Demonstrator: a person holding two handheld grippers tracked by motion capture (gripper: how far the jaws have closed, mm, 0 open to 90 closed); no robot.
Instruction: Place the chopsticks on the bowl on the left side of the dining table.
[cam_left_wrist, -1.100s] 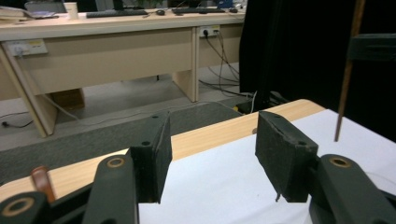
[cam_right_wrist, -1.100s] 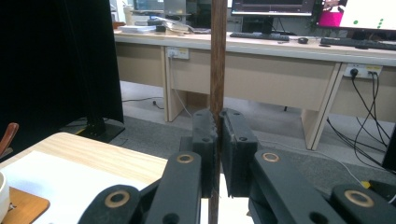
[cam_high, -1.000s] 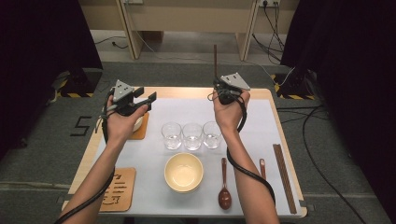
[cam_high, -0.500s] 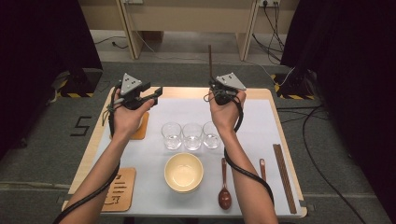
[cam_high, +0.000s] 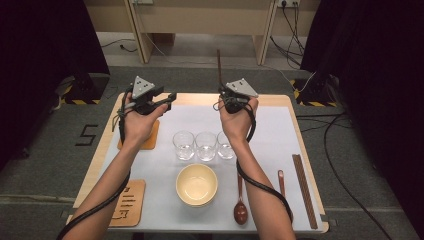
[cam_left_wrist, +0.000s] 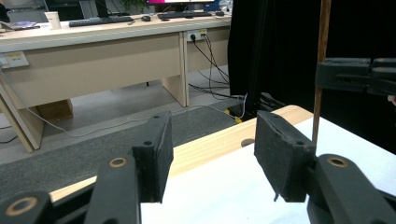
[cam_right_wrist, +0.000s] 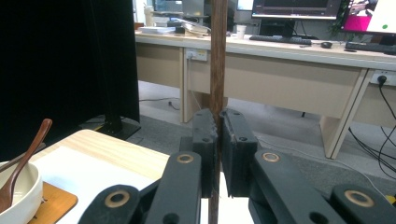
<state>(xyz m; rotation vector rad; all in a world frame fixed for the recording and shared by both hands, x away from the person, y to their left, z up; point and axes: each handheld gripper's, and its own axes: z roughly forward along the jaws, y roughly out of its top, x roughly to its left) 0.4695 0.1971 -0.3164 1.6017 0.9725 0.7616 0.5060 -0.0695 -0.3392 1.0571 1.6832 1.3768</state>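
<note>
Chopstick (cam_right_wrist: 217, 60) stands upright, pinched between the pressed-together pads of the right claw (cam_right_wrist: 218, 140), well above the counter (cam_high: 200, 99). From the high view it is a thin dark stick (cam_high: 218, 67) rising out of the right claw (cam_high: 231, 100) over the counter's far edge; the right gripper view adds how tightly the pads meet on the wood. That view also catches a bowl (cam_right_wrist: 16, 196) with a spoon (cam_right_wrist: 21, 161) in it on an orange mat (cam_right_wrist: 56, 203), which the high view hides behind the left hand (cam_high: 137, 122).

Left claw (cam_left_wrist: 210, 154) is spread with nothing between its pads, held over the white mat (cam_left_wrist: 224, 186) near the counter's far left. Its own view shows the stick (cam_left_wrist: 320, 70) from the side, clamped in the other claw (cam_left_wrist: 357, 77).

Three glasses (cam_high: 205, 146), a yellow bowl (cam_high: 197, 184), a second spoon (cam_high: 240, 210) and the other chopstick (cam_high: 304, 190) lie nearer the person in the high view.
</note>
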